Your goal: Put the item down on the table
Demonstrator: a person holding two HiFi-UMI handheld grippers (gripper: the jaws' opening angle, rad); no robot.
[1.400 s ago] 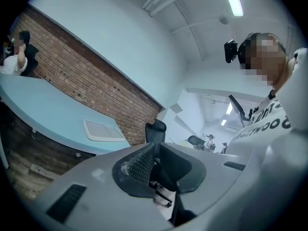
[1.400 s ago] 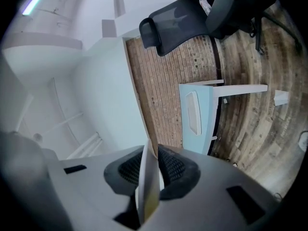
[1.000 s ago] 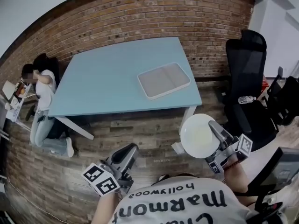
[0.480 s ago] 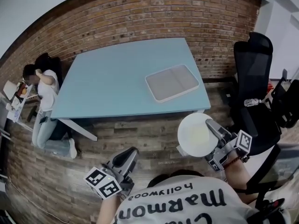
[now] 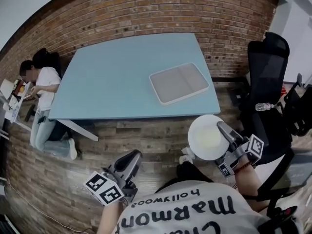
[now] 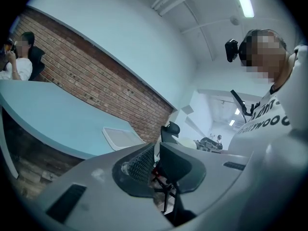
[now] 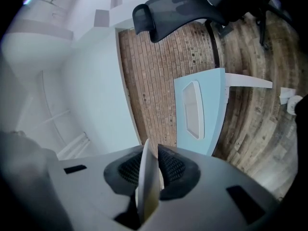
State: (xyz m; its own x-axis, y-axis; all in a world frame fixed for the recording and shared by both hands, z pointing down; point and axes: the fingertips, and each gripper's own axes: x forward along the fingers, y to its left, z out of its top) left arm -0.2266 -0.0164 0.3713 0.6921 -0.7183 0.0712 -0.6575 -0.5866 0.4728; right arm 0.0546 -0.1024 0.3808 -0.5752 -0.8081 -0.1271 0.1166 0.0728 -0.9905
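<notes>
brick wall (image 5: 146,13) stands behind a big blue table (image 5: 112,82). a white tray (image 5: 179,83) lies on the table near its right edge. the right gripper (image 5: 223,128) pinches the rim of a white plate (image 5: 207,138), up over the wood floor (image 5: 136,135), not on the table. the left gripper (image 5: 132,157) has its jaws closed together with nothing in them.

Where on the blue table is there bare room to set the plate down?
The table is bare from the tray to its left edge, and behind the tray to the far edge. Only the near right corner is crowded, by the tray.
</notes>
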